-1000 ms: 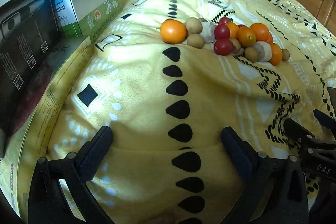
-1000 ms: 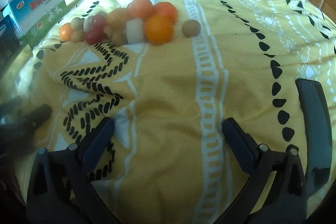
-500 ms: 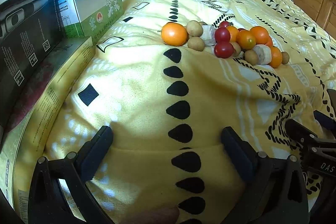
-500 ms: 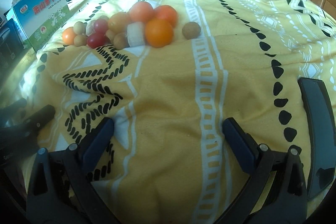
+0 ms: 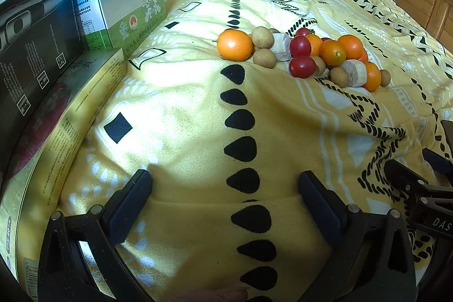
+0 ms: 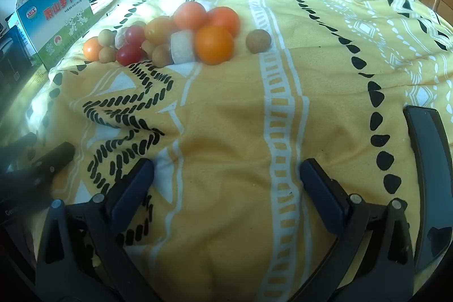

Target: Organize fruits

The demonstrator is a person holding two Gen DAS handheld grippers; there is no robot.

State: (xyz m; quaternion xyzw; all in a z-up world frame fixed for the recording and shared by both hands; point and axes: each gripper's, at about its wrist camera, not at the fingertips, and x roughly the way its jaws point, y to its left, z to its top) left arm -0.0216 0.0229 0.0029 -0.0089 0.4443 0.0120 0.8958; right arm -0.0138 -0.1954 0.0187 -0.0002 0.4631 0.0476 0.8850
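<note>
— Looking for the fruit pile point(image 5: 305, 58)?
— It sits heaped on the yellow blanket point(image 5: 184, 132), well ahead of both grippers.
— And the left gripper point(image 5: 225, 205)?
— Fingers spread apart, holding nothing.
— The right gripper point(image 6: 226, 188)?
— Likewise spread wide and empty; one brown longan point(image 6: 258, 40) lies just beside the pile.
</note>
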